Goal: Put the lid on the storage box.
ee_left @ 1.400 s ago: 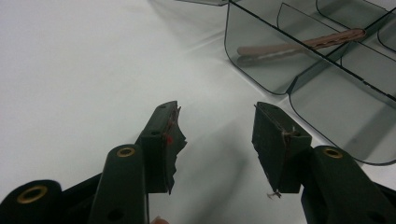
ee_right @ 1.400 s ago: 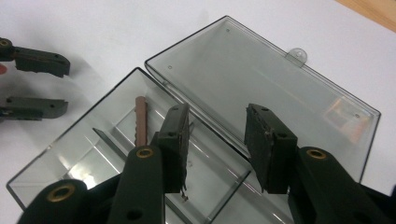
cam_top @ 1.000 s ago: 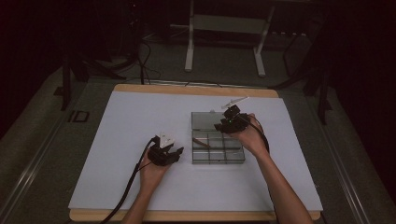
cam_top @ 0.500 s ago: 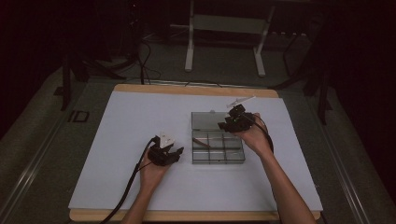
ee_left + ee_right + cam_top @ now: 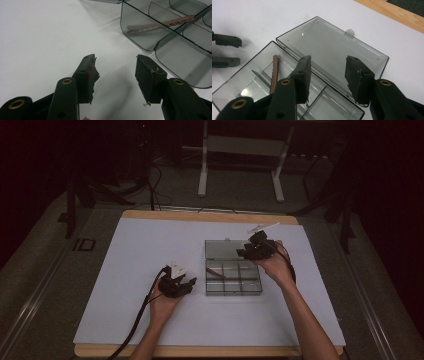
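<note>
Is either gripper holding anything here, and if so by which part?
Nothing is held: left gripper and right gripper both stand open and empty.

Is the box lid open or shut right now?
Open: the lid lies flat on the table behind the box, compartments exposed, a brown stick inside.

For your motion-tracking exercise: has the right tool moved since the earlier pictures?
Yes. The right tool has shifted slightly toward the table's far edge, over the box's open lid.

A clear smoky plastic organizer box [image 5: 233,279] lies open on the white mat [image 5: 130,270], its lid [image 5: 332,52] folded flat behind it. A brown hair clip [image 5: 274,73] lies in one compartment.
</note>
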{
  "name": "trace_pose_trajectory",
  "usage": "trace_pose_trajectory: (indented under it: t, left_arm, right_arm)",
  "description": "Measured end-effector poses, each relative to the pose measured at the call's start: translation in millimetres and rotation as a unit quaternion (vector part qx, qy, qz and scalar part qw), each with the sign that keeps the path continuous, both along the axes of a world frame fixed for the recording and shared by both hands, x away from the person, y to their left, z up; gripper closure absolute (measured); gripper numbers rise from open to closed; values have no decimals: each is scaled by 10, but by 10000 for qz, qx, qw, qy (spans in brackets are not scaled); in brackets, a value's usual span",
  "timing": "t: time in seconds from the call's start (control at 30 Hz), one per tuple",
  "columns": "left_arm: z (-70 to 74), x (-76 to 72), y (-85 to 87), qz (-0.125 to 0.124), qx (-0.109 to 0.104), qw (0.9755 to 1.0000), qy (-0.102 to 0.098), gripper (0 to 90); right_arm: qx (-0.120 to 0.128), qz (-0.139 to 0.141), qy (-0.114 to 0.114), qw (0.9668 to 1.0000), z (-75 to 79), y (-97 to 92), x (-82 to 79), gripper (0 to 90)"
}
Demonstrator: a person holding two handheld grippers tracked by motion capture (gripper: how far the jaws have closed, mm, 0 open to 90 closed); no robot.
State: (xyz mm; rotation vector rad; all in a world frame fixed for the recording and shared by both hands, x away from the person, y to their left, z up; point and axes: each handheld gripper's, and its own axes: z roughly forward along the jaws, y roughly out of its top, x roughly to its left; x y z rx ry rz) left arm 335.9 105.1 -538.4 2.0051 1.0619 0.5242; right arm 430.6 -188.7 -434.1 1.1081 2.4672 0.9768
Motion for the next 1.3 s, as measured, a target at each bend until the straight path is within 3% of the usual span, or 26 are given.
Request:
trace_pose_trajectory:
  t: [0.33, 0.7, 1.1, 1.3]
  left_arm:
    - [2, -4, 8, -5, -37, 10000, -15, 528]
    - [9, -11, 42, 24, -237, 9997, -50, 542]
    - [135, -72, 67, -146, -788, 9968, -54, 548]
    - [227, -116, 26, -268, -965, 9950, -55, 549]
  right_arm:
    - [179, -127, -6, 9998, 3, -70, 17, 563]
    - [315, -281, 79, 9991, -63, -167, 21, 561]
    - [355, -457, 194, 9981, -161, -305, 49, 586]
    - [420, -542, 245, 9973, -206, -353, 76, 588]
